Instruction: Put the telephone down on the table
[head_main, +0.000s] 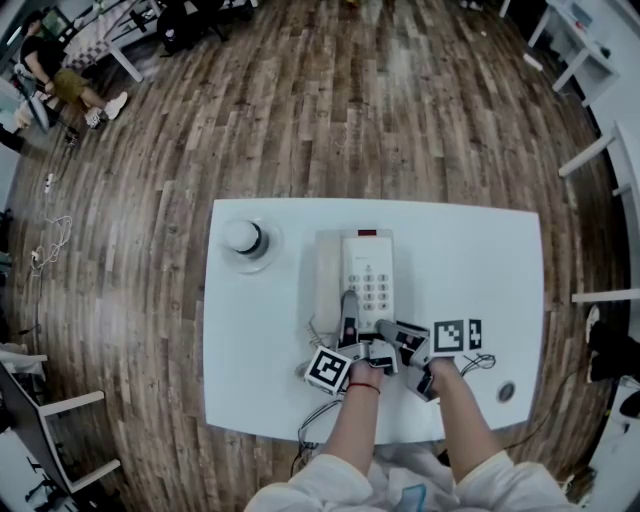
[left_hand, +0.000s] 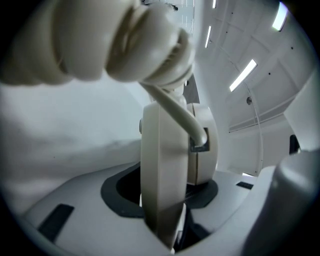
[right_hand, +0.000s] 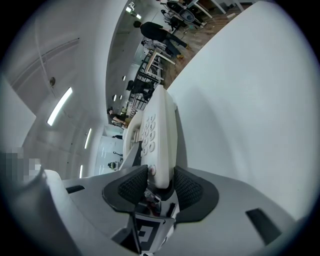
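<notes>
A cream telephone (head_main: 365, 262) with a keypad lies flat in the middle of the white table (head_main: 470, 260). My left gripper (head_main: 349, 312) reaches in from the near side at the phone's near left part. In the left gripper view its jaws are shut on a cream slab of the telephone (left_hand: 162, 165), with the coiled cord (left_hand: 145, 45) bunched just above. My right gripper (head_main: 385, 328) holds the near edge below the keypad. In the right gripper view its ribbed pads (right_hand: 187, 187) press both faces of the telephone (right_hand: 160, 130), which lies close along the table (right_hand: 250, 100).
A round white object on a dark base (head_main: 243, 238) stands at the table's back left. A small round disc (head_main: 506, 392) and a thin cable (head_main: 482, 362) lie near the front right. Other white tables (head_main: 600, 60) stand at the right, and a person (head_main: 50, 70) sits far off at the left.
</notes>
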